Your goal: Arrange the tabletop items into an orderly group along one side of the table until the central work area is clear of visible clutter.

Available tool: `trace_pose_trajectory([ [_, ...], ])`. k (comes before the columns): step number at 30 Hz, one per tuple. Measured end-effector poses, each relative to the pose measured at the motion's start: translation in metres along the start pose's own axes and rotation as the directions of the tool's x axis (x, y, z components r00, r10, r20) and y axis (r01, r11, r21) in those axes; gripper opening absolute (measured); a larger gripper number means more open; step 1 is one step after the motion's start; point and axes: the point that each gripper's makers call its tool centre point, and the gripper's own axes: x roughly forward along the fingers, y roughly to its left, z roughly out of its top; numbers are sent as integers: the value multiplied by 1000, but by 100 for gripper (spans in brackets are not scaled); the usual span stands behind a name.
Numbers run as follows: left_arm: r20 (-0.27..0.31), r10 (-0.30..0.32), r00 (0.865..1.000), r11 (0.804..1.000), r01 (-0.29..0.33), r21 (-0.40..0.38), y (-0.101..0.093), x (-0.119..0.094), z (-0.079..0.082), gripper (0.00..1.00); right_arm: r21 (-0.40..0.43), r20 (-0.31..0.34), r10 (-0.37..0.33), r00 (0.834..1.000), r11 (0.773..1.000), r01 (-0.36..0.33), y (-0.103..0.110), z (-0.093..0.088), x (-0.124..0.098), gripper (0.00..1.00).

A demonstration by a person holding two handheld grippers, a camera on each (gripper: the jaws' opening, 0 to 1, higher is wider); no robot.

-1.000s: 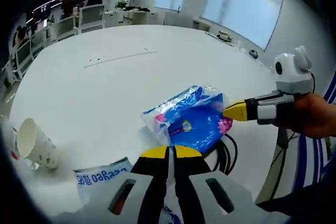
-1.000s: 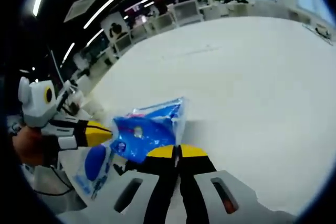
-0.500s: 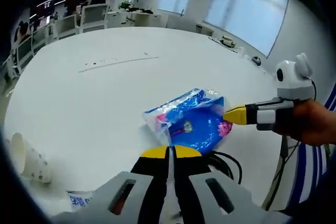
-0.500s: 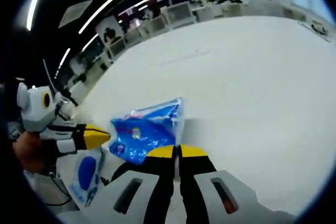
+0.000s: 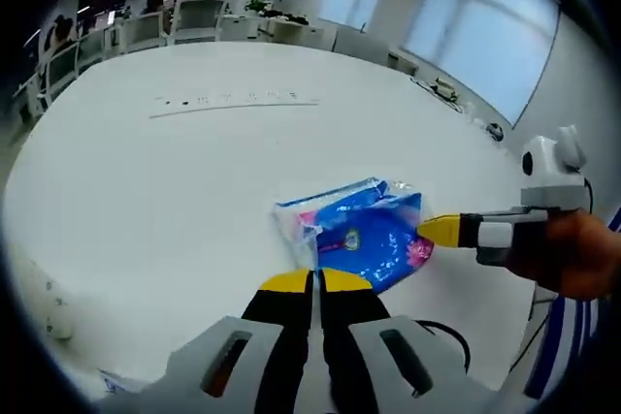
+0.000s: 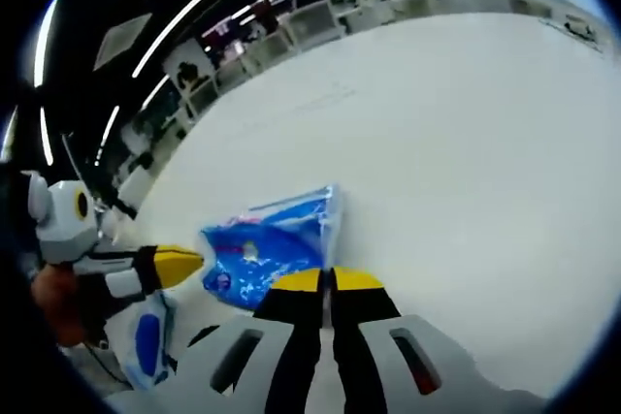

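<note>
A big white table (image 5: 175, 172) holds the things. A shiny blue bag (image 5: 361, 235) lies flat on it, near one edge. A thin line of small dark marks (image 5: 233, 102) runs across the top, well away from the bag on the far side. In the right gripper view, another bag, white with a blue patch (image 6: 144, 338), lies near the blue bag (image 6: 272, 249), at the table (image 6: 466, 143) edge.
</note>
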Motion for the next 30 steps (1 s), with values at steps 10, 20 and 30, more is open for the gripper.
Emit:
trace_pose_trajectory([
  [10, -9, 3, 1000, 1000, -4, -25, -4, 6, -3, 0, -4, 17, 9, 1000, 1000, -9, -2, 7, -5, 4],
  [20, 5, -2, 1000, 999, 2, -47, -3, -2, -3, 6, -13, 24, 7, 1000, 1000, -7, -2, 7, -18, 8],
  [30, 30, 19, 999, 994, -15, -108, 8, -33, -18, 8, -41, 31, 0, 1000, 999, 1, 2, 2, -29, 10],
])
